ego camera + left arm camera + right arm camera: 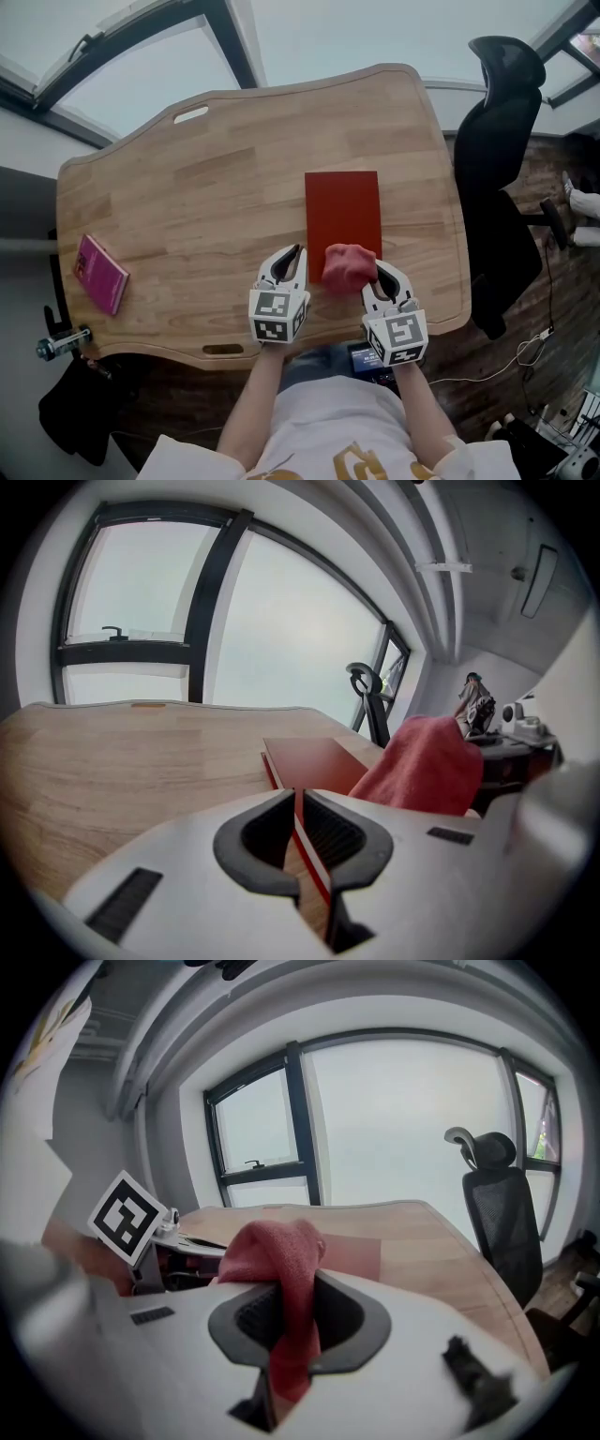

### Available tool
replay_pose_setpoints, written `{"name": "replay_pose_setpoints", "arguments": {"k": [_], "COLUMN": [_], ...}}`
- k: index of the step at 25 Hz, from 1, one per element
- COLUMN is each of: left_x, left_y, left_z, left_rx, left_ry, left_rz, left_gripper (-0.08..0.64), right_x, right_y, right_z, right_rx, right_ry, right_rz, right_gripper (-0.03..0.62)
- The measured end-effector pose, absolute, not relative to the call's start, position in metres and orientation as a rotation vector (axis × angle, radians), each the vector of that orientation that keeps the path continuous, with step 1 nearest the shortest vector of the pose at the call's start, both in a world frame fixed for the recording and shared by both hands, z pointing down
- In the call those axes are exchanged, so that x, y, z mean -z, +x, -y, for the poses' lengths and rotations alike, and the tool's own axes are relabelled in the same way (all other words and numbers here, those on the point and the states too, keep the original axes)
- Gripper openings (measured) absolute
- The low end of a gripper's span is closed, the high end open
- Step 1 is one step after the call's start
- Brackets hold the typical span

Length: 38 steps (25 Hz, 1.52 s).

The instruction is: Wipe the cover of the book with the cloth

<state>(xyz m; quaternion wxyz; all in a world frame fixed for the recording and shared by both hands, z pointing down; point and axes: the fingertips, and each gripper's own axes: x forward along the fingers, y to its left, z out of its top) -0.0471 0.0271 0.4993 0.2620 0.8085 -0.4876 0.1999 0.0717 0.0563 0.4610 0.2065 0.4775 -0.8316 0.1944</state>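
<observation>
A red book [343, 211] lies flat in the middle of the wooden table [187, 187]. A bunched pink-red cloth [349, 267] rests on the book's near end, and my right gripper [380, 279] is shut on it. In the right gripper view the cloth [277, 1251] hangs between the jaws, with the book [354, 1258] just behind. My left gripper [291, 262] sits at the book's near-left edge. Its jaws are shut to a thin slit, through which the book's edge [314, 759] shows. The cloth [427, 766] is to its right.
A smaller pink book [100, 273] lies near the table's left edge. A black office chair [497, 169] stands off the table's right side. The table's near edge is directly under both grippers. Cables trail on the floor at the right.
</observation>
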Motion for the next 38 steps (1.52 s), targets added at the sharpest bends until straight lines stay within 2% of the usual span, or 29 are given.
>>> {"name": "replay_pose_setpoints", "arguments": {"k": [27, 38], "left_x": [-0.535, -0.542], "left_y": [-0.039, -0.034], "left_z": [-0.029, -0.030], "left_rx": [-0.463, -0.459], "left_ry": [2.042, 2.027], "left_rz": [1.222, 1.203], "left_gripper": [0.084, 0.089], "right_x": [-0.511, -0.523], "right_y": [0.039, 0.031], "right_z": [-0.039, -0.041], "right_rx": [-0.590, -0.567], "right_ry": [1.047, 0.963], "right_rz": [2.297, 2.300], "right_gripper": [0.058, 0.058]}}
